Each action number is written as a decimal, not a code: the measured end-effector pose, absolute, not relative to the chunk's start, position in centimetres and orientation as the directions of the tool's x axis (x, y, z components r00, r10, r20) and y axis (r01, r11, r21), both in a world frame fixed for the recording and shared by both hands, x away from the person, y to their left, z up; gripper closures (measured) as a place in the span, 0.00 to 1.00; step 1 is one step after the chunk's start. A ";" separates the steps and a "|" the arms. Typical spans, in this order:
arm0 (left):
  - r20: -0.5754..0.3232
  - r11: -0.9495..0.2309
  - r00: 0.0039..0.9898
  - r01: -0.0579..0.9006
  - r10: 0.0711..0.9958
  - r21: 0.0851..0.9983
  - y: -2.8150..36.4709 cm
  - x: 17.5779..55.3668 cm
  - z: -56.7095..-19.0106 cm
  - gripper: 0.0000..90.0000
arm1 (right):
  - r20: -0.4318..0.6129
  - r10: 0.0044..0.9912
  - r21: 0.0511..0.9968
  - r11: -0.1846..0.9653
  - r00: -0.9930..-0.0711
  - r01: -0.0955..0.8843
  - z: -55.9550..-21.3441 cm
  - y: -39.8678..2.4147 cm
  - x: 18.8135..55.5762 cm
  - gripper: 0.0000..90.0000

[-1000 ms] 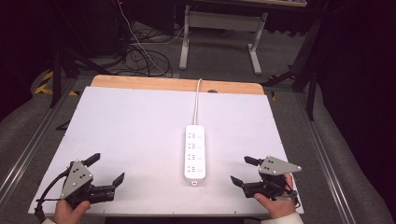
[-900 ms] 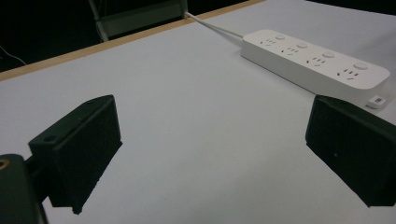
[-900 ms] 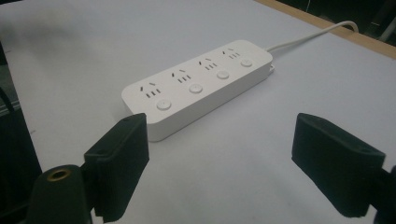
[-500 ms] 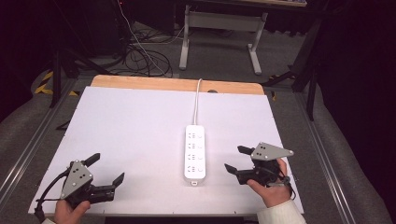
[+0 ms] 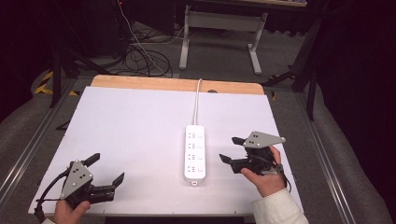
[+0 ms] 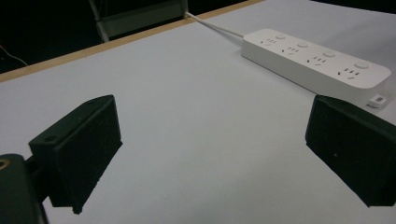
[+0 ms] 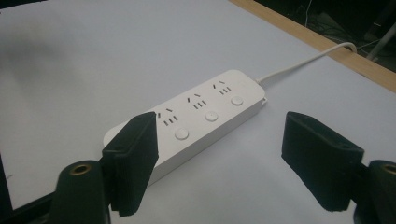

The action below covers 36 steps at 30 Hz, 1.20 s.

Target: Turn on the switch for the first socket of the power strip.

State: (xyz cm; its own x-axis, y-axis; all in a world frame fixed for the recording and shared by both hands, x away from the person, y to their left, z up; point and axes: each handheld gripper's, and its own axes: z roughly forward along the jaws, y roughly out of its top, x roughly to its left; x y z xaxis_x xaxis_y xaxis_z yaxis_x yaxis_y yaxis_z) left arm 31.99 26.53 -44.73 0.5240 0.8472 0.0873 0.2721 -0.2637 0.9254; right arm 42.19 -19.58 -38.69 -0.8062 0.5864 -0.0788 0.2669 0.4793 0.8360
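Right hand-held gripper (image 5: 229, 151) has moved in beside the power strip (image 5: 195, 151), jaws closing slightly but wide, nothing between them. Left hand-held gripper (image 5: 107, 170) stays parked, wide open. Likely lining up on the strip.

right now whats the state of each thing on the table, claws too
power strip: lying flat on the white table, sockets up, nothing plugged in, untouched
cord: attached, running off the far edge
small white tag: lying at the strip's near end
left claw: open, empty, low near the table's front corner
right claw: open, empty, beside the strip, jaws just been closing a little
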 end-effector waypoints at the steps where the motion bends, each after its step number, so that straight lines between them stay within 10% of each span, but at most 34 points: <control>1: 0.087 -0.264 0.525 0.272 0.847 0.925 26.5 32.0 -44.7 0.05 | -0.087 0.584 0.834 0.487 -0.807 0.262 -38.5 -19.4 42.4 0.31; 11: 0.088 -0.265 0.527 0.270 0.845 0.925 26.5 32.0 -44.7 0.05 | -0.106 0.573 0.820 0.513 -0.813 0.255 -37.9 -18.2 43.8 0.33; 36: 0.096 -0.273 0.536 0.262 0.839 0.925 26.5 32.0 -44.7 0.05 | -0.031 0.551 0.783 0.532 -0.834 0.323 -38.5 -14.3 48.0 1.00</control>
